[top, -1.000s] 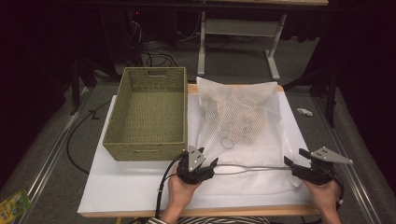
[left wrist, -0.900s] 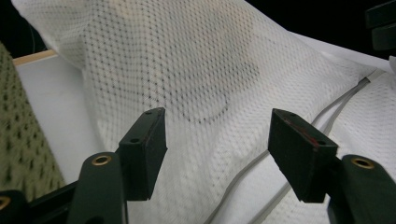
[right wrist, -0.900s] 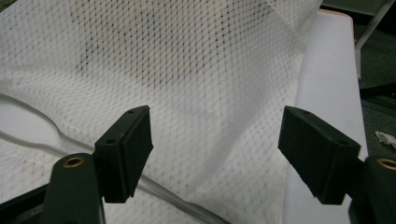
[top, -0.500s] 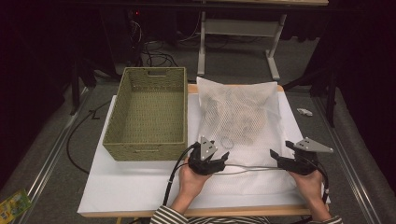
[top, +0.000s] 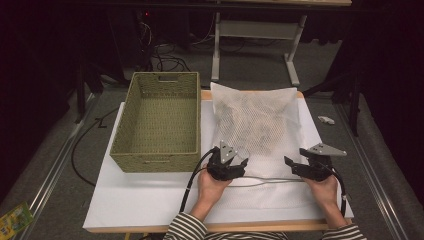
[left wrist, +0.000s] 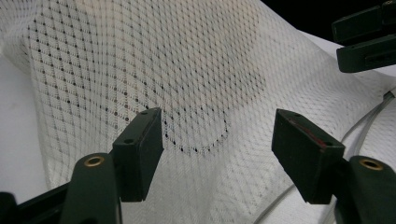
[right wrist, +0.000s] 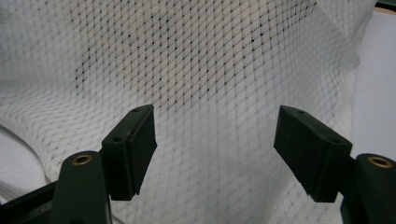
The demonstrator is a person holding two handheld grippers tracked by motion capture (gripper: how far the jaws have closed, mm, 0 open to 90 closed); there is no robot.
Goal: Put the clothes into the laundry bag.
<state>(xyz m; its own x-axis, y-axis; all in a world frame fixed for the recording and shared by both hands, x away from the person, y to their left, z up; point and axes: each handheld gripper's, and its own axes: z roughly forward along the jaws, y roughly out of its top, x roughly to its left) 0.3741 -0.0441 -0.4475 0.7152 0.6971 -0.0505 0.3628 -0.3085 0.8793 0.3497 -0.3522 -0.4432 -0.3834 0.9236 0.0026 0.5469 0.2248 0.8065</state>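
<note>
Both hands moved inward, left hand-held gripper (top: 239, 162) and right hand-held gripper (top: 291, 164) gaping, empty over mesh bag (top: 255, 125)

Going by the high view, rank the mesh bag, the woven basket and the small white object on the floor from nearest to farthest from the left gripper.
From the left gripper:
1. Mesh bag: right at the jaws, just ahead of them.
2. Woven basket: close on the left side, its near corner beside the gripper.
3. Small white object: far off to the right, on the floor past the table edge.
</note>
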